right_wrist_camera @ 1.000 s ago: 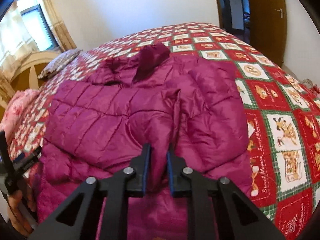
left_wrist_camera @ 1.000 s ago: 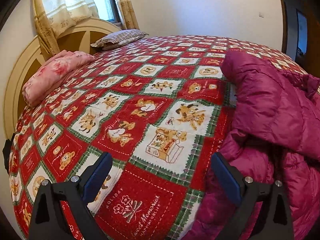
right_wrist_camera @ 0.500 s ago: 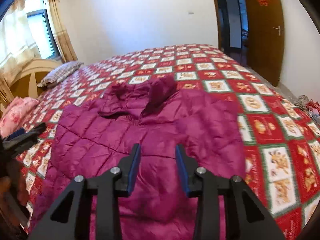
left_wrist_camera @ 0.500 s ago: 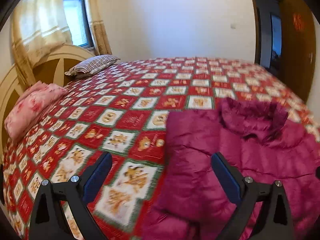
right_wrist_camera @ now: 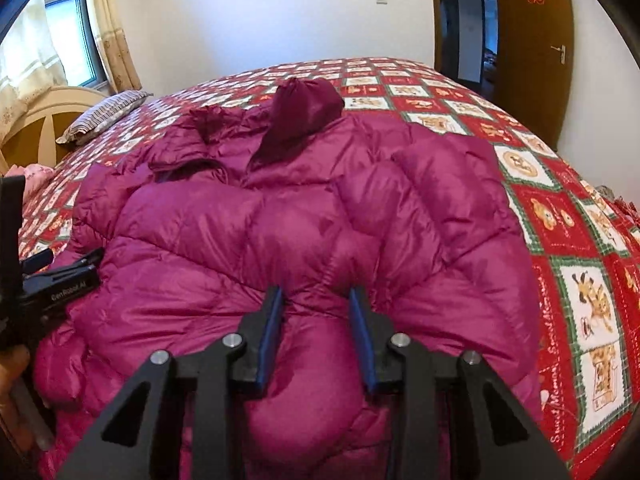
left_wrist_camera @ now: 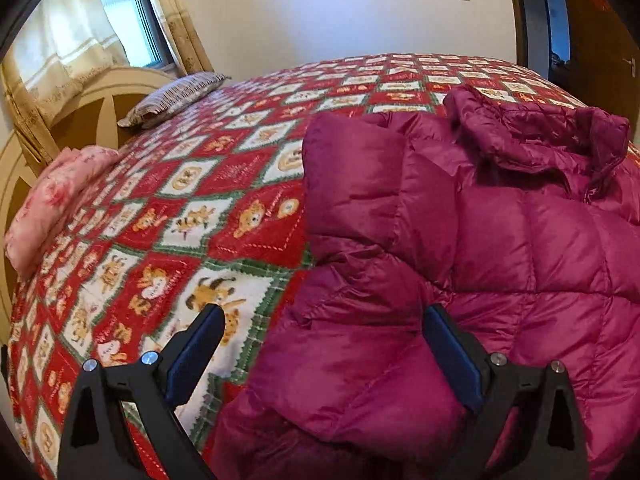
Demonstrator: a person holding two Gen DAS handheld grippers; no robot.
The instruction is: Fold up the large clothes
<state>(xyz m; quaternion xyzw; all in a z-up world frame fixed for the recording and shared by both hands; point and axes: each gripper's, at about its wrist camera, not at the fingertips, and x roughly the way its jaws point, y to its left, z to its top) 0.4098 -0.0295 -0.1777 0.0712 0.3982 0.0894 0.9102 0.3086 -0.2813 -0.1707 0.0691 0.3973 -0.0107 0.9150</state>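
A magenta puffer jacket lies spread on the bed, hood at the far end and both sleeves folded in over the body. My left gripper is wide open above the jacket's left edge, one finger over the bedspread and the other over the jacket, with nothing pinched. It also shows at the left edge of the right wrist view, as the left gripper held by a hand. My right gripper hangs over the jacket's near middle, jaws partly apart, with puffy fabric bulging between them but not squeezed.
A red and green patchwork bedspread covers the whole bed. A striped pillow and a folded pink blanket lie by the cream headboard on the left. A brown door stands at the far right.
My right gripper has let go of the jacket fold it pinched and now stands part open. The left gripper has swung from the bare bedspread to over the jacket's left edge.
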